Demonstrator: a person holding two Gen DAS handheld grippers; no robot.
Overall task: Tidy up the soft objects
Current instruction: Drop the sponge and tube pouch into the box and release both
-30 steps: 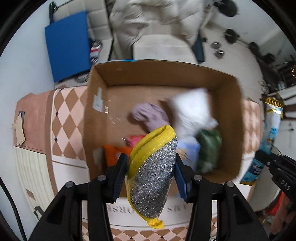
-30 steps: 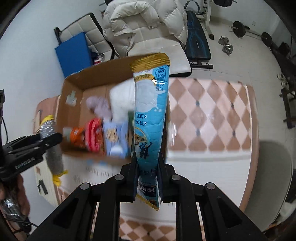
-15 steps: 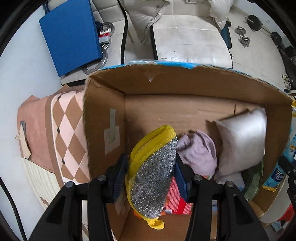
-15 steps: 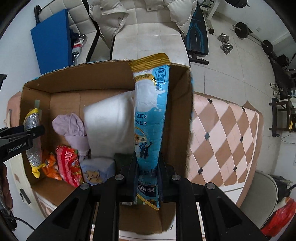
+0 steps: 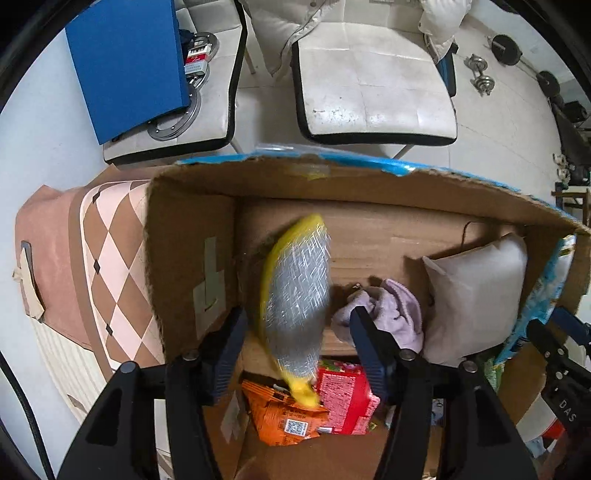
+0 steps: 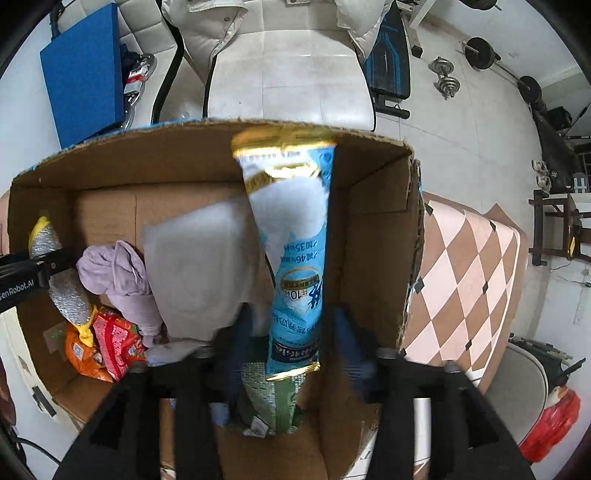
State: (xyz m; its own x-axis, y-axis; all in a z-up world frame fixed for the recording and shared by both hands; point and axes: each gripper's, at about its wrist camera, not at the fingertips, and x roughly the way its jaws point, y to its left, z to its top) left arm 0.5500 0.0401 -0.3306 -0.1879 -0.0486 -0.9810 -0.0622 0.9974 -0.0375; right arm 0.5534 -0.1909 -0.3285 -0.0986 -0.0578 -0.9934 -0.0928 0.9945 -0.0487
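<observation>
Beneath, diamond-patterned table (image 5: 110, 258) bears cardboard box (image 5: 184, 258).

— What sat behind?
— A white chair (image 5: 373, 77), a coat (image 6: 207, 22) draped over it. A blue board (image 5: 129, 59) leaned left.
— And the floor?
— Dumbbells (image 6: 447, 77) lay beside a bench (image 6: 391, 66).

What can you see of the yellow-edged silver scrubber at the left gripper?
The scrubber is a flat oval pad, glittery silver mesh face with a yellow fabric border and a yellow tab at its lower end. It is motion-blurred, tilted, between the open fingers of the left gripper, inside the cardboard box near its left wall. Its lower tip overlaps the orange snack packet; contact unclear.
</observation>
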